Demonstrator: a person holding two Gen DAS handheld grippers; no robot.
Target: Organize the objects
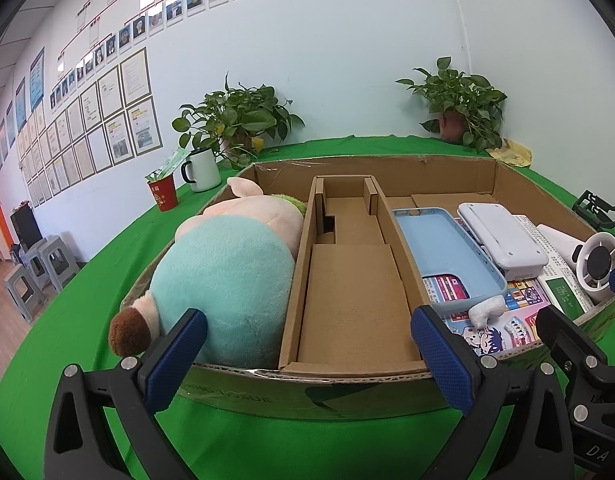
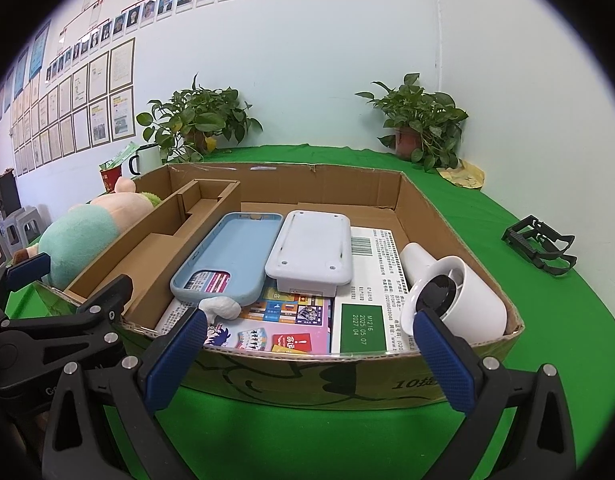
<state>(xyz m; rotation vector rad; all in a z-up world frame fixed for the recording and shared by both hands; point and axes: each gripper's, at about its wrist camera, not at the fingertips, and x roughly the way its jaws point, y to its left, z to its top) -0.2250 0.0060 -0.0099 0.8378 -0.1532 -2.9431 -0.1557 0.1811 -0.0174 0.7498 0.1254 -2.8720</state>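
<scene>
A cardboard box with three compartments sits on the green table; it also shows in the right wrist view. A plush toy fills the left compartment. The middle compartment holds nothing. The right compartment holds a blue phone case, a white device, a white handheld fan, a small white object and printed boxes. My left gripper is open and empty at the box's near wall. My right gripper is open and empty, also at the near wall.
Two potted plants stand at the table's back. A white mug and a red cup stand left of the box. A black clip-like object lies right of the box. Grey stools stand at far left.
</scene>
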